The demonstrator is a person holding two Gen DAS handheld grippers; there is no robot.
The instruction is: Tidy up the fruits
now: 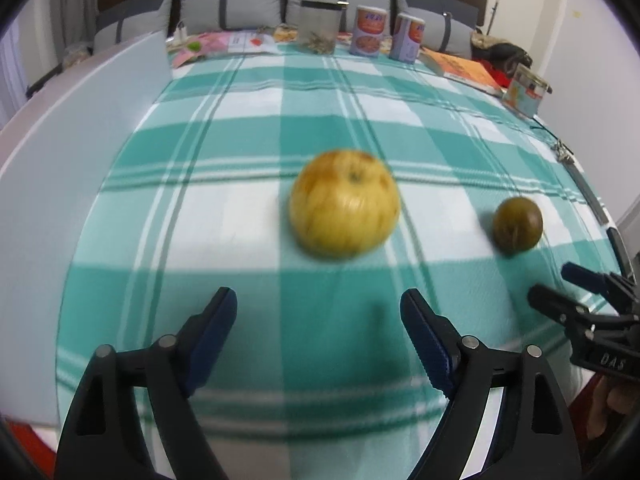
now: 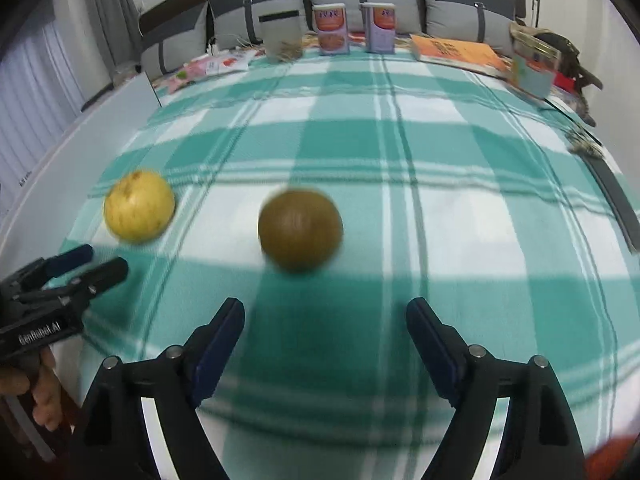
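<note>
**Two fruits on the checked cloth, both claws spread and empty**

A yellow apple (image 1: 344, 204) lies on the teal-and-white checked cloth (image 1: 240, 128), directly ahead of the left gripper (image 1: 318, 306). The fingers of that gripper are spread wide, with nothing between them; the apple sits beyond the fingertips, not touching either. To the apple's right, well apart from it, rests a smaller brownish-green round fruit (image 1: 517, 224).

From the right wrist camera the same brownish-green round fruit (image 2: 300, 230) lies just ahead of the right gripper (image 2: 326, 312), slightly toward its left finger. This claw is also released — its two fingers stand far apart and grasp nothing. The yellow apple (image 2: 139, 207) shows farther left on the cloth (image 2: 460, 160), close to the tips of the left gripper (image 2: 106, 262), which enters from the left edge with the person's hand (image 2: 44, 396) beneath it.

Along the far edge of the cloth stand a clear jar with a dark lid (image 2: 282, 36), two printed canisters (image 2: 331, 29) side by side, an orange book (image 2: 460, 54) lying flat, and — toward the right corner — a small boxy container (image 2: 534, 66). Grey cushions (image 2: 236, 26) line the back. Both fruits are blurred, so surface detail cannot be made out.
</note>
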